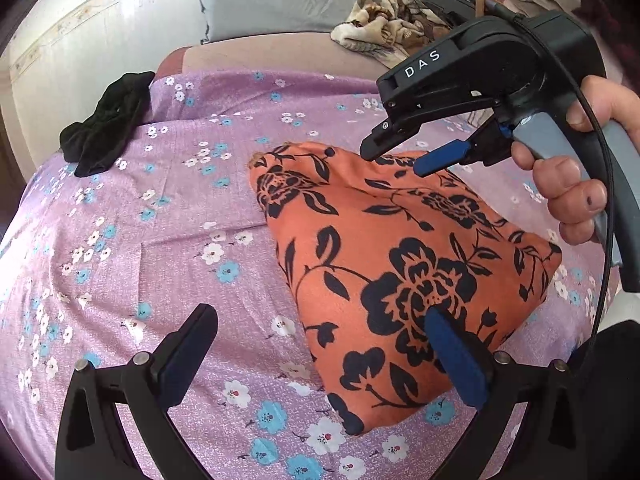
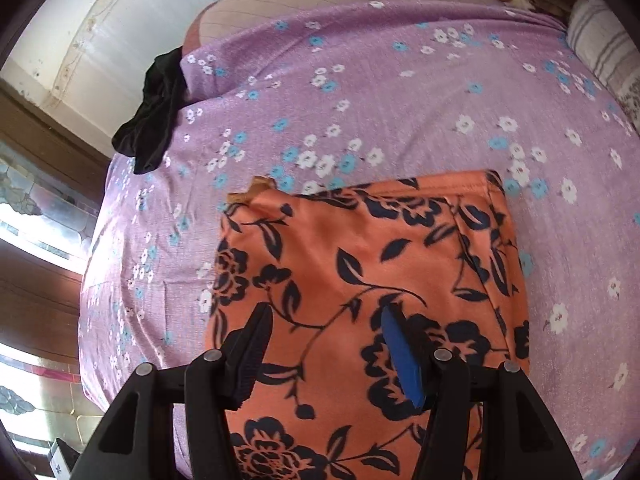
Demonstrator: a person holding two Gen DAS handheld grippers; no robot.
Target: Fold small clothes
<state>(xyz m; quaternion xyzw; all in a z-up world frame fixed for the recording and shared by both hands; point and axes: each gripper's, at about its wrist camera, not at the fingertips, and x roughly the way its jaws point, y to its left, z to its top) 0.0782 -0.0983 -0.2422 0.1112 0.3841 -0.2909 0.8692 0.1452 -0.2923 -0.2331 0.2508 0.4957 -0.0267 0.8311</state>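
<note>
Lying folded on the purple sheet (image 2: pixel 360 92), the orange floral garment (image 2: pixel 360 264) looked smooth; left gripper (image 1: pixel 320 328) and right gripper (image 2: pixel 326 320) gaped, empty.

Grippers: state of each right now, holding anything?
Left gripper: open, holding nothing, one finger over the orange floral garment.
Right gripper: open, holding nothing, above the same garment.
</note>
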